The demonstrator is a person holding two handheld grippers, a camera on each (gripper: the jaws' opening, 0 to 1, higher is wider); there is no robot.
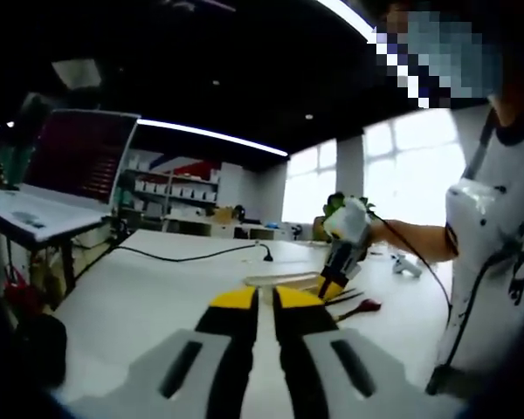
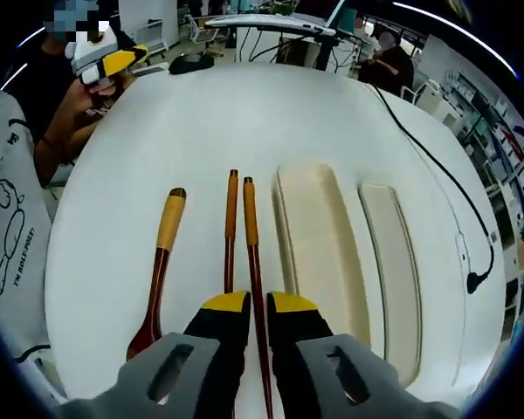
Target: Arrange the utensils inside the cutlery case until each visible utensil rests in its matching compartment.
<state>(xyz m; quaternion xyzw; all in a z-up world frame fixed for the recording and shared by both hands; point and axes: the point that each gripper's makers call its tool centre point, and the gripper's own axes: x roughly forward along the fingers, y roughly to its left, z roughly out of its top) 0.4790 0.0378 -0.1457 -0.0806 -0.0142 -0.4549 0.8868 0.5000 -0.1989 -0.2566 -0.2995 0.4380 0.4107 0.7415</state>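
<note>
1. The right hand-held gripper [image 2: 248, 303] is hovering low with its jaws narrow and empty, directly over the pair of chopsticks [image 2: 251, 253], whose long axis is running straight ahead.
2. The spoon [image 2: 158, 275] is lying parallel on the table [image 2: 244, 113], left of them.
3. The cutlery case [image 2: 319, 253] and its lid [image 2: 391, 262] are waiting just right, unobstructed.
4. The left hand-held gripper [image 1: 265, 301], jaws together, is hanging well back.

The left gripper view sits low over the white table [image 1: 157, 288], facing level across it toward the windows, with the right gripper [image 1: 339, 281] ahead. The right gripper view looks steeply down, close above the chopsticks [image 2: 241, 229] and cutlery case [image 2: 319, 244] (both views share that tabletop), with the left gripper [image 2: 127, 58] beyond.
</note>
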